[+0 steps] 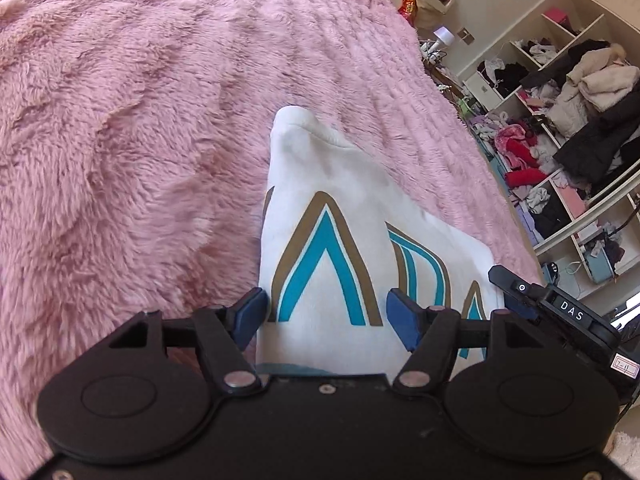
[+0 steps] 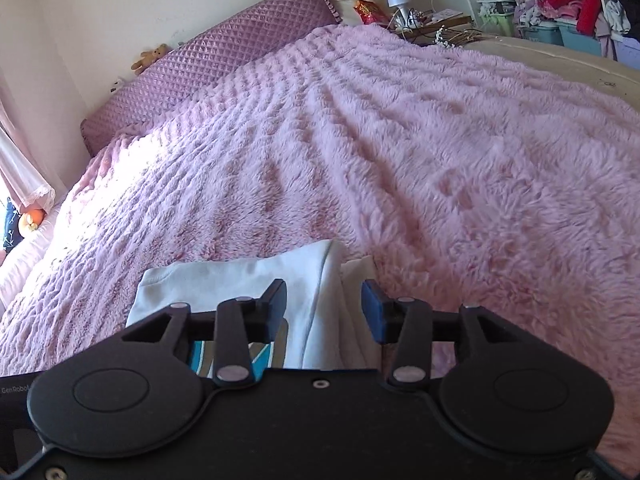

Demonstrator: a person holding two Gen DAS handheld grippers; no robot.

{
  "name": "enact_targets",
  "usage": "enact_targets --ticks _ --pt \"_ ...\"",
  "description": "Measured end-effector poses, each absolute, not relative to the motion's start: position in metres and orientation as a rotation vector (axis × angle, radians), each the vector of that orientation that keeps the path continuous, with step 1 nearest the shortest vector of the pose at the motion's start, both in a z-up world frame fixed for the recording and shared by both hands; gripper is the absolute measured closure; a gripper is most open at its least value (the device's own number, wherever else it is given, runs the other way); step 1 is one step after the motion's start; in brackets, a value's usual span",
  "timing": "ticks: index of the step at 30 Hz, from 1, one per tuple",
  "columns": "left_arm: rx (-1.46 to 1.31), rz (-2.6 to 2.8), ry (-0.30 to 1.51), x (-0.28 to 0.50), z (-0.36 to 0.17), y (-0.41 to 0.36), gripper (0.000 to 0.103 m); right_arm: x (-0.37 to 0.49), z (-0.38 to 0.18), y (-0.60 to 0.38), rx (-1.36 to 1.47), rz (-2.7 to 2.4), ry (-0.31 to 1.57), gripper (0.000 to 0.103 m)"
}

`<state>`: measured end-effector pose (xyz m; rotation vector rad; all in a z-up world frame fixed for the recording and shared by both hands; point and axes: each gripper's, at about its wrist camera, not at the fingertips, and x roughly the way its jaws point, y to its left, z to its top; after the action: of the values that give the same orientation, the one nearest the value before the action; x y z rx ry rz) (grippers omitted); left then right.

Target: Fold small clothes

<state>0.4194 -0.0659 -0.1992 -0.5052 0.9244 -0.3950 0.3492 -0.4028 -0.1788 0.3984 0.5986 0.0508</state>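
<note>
A small white garment (image 1: 340, 216) with teal and brown printed letters lies on the pink fluffy blanket (image 1: 140, 120). My left gripper (image 1: 326, 312) is open, its blue pads on either side of the garment's near end. The other gripper shows at the right edge of the left wrist view (image 1: 552, 304). In the right wrist view my right gripper (image 2: 324, 310) is open over a folded edge of the same white garment (image 2: 240, 276), which lies on the blanket (image 2: 400, 140). I cannot tell whether the pads touch the cloth.
The bed has a purple quilted headboard (image 2: 208, 64) with a small teddy bear (image 2: 150, 58). A bedside table with a lamp (image 2: 398, 4) stands past the bed. Open shelves crammed with clothes (image 1: 568, 112) fill the room's right side.
</note>
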Motion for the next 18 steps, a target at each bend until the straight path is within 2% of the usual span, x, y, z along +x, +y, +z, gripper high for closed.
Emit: enact_targets --ticks 1,2,5,9,12,14,18 --pt "-0.507 -0.394 0.925 0.42 -0.2 -0.068 0.033 0.354 -0.181 -0.4 0.388 0.054 0.607 0.071" --pt "-0.505 -0.395 0.923 0.421 -0.199 -0.069 0.033 0.359 -0.182 -0.398 0.378 0.048 0.619 0.097" --pt "-0.495 -0.399 0.915 0.42 -0.195 -0.07 0.033 0.357 -0.17 -0.399 0.362 0.051 0.555 0.1" --pt "-0.441 -0.398 0.938 0.429 -0.205 -0.078 0.028 0.368 -0.198 -0.403 0.346 -0.007 0.655 0.101" --pt "-0.458 -0.398 0.961 0.433 -0.207 -0.078 0.027 0.365 -0.201 -0.413 0.4 -0.014 0.655 0.094" --pt "-0.446 -0.384 0.947 0.43 -0.196 -0.075 0.029 0.355 -0.185 -0.41 0.383 -0.025 0.623 0.079" --pt "-0.417 -0.369 0.82 0.403 -0.163 -0.068 0.029 0.313 -0.147 -0.394 0.321 0.139 0.532 0.079"
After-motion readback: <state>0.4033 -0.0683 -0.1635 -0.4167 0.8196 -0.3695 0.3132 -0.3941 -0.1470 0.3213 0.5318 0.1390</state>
